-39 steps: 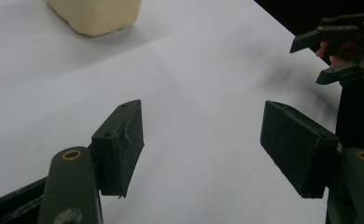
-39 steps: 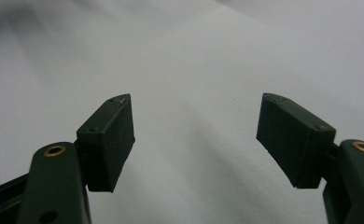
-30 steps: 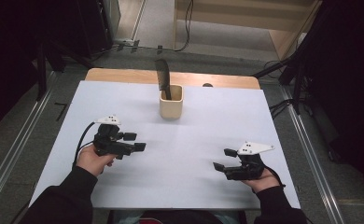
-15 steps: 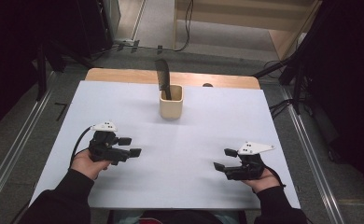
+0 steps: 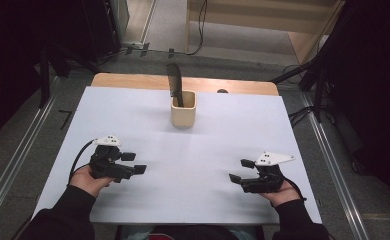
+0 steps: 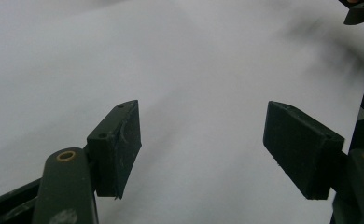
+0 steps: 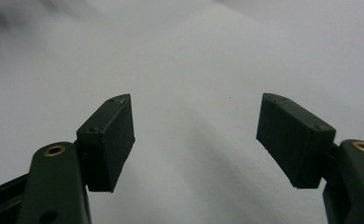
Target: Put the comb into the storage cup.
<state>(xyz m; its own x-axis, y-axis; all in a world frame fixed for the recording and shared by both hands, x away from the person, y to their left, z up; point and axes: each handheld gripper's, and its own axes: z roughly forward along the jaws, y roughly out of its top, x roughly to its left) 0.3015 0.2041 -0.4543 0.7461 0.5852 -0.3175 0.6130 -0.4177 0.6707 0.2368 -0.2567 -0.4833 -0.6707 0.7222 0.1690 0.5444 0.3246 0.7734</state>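
Grippers sit low at the table's near edge, well apart; the left gripper (image 5: 135, 163) has its jaws spread on nothing, and the right gripper (image 5: 241, 170) likewise; farther back, a black comb (image 5: 175, 85) stands upright in a beige cup (image 5: 183, 114) on the white table (image 5: 193, 165).

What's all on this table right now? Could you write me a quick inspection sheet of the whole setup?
Surface: white sheet on a wooden table.
Job's things: beige cup with a black comb standing in it.
Clutter: nothing seen.
Grippers: left gripper and right gripper open, holding nothing, resting near the front edge.
Cables: black cable trails from the left gripper.
Surroundings: grey floor, dark stands, floor cables.
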